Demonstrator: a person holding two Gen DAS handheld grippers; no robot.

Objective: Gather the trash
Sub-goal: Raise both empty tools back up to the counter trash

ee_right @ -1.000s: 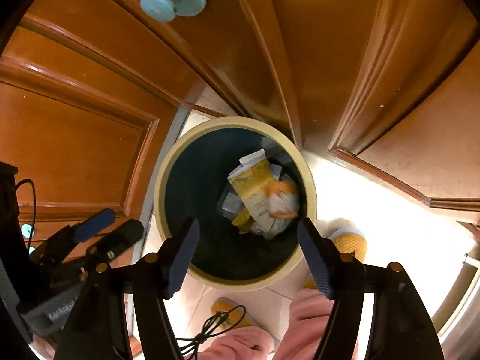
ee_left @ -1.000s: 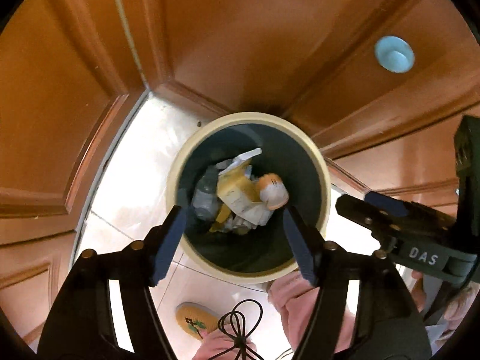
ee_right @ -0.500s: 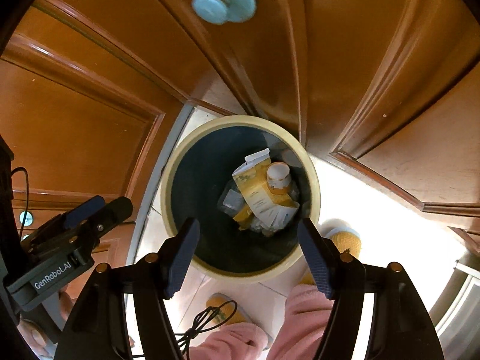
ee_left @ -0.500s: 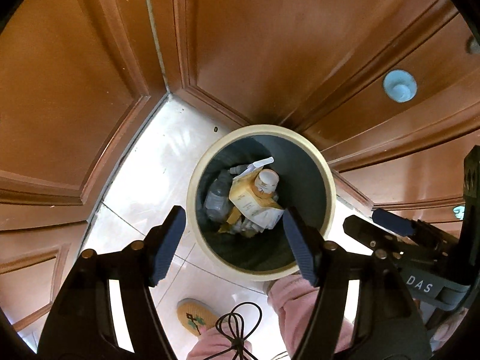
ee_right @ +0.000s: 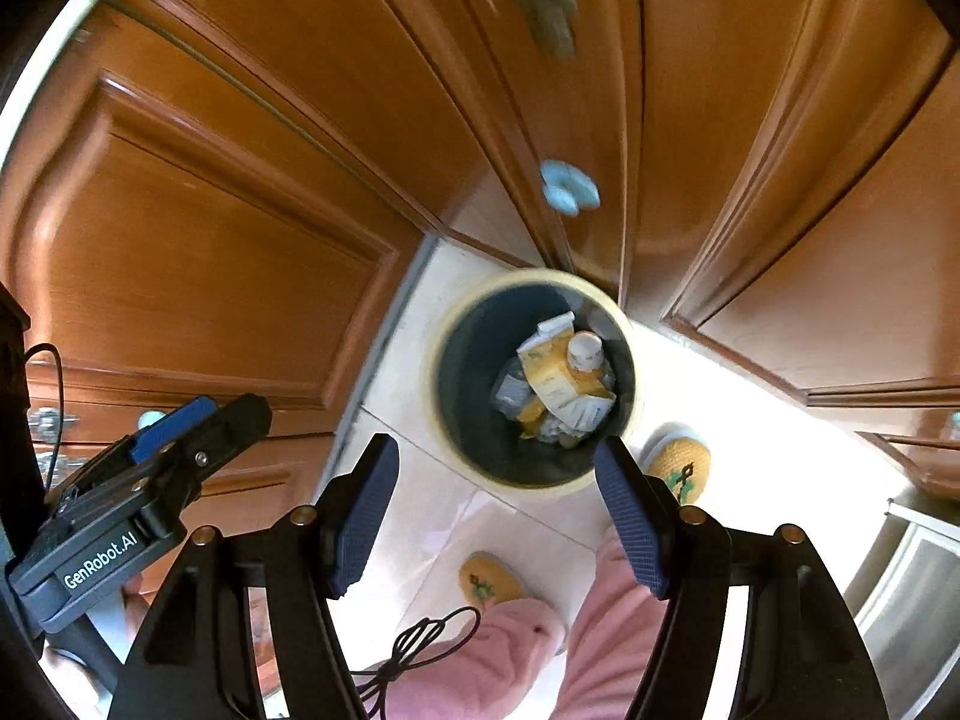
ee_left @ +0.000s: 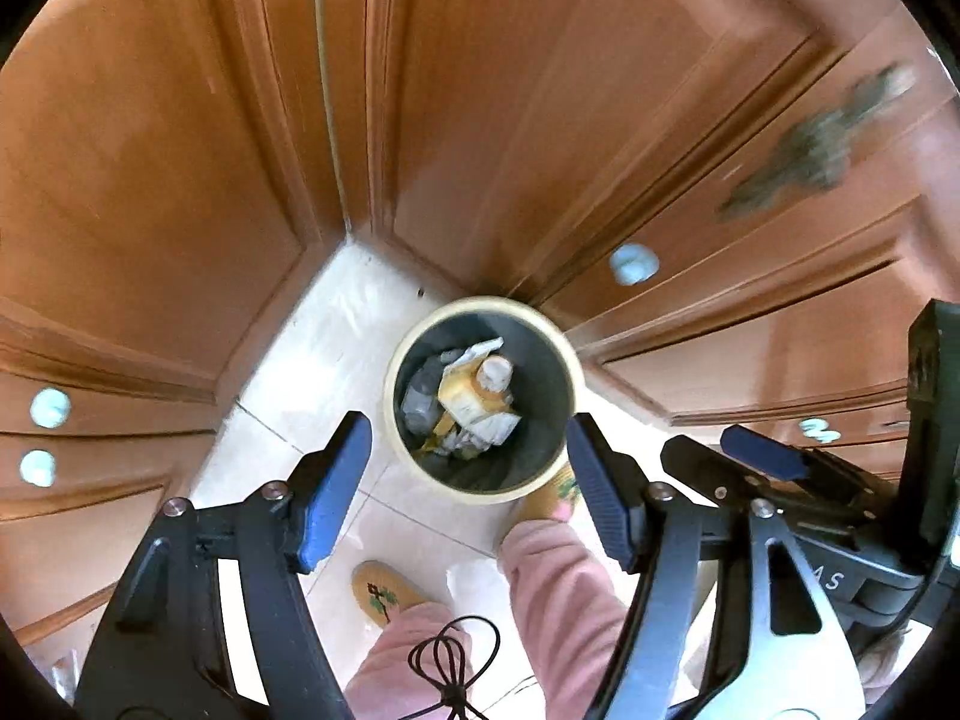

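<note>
Setting: pale tiled floor [ee_left: 336,324] in a corner formed by brown panelled wooden cabinet doors [ee_left: 180,180] with light blue knobs [ee_left: 633,263]
Bin: round trash bin [ee_left: 573,360], cream rim, dark inside, standing on the floor close to the corner
Contents: yellow carton [ee_left: 462,396], white-capped bottle [ee_left: 497,369], grey wrapper [ee_left: 420,402], crumpled paper; all lying inside the bin
Left gripper [ee_left: 468,480]: above the bin, jaws wide, nothing between
Right gripper [ee_right: 498,510]: beside it, jaws wide, empty
Person: pink trouser legs [ee_right: 498,660], yellow slippers [ee_right: 681,462] near the bin
</note>
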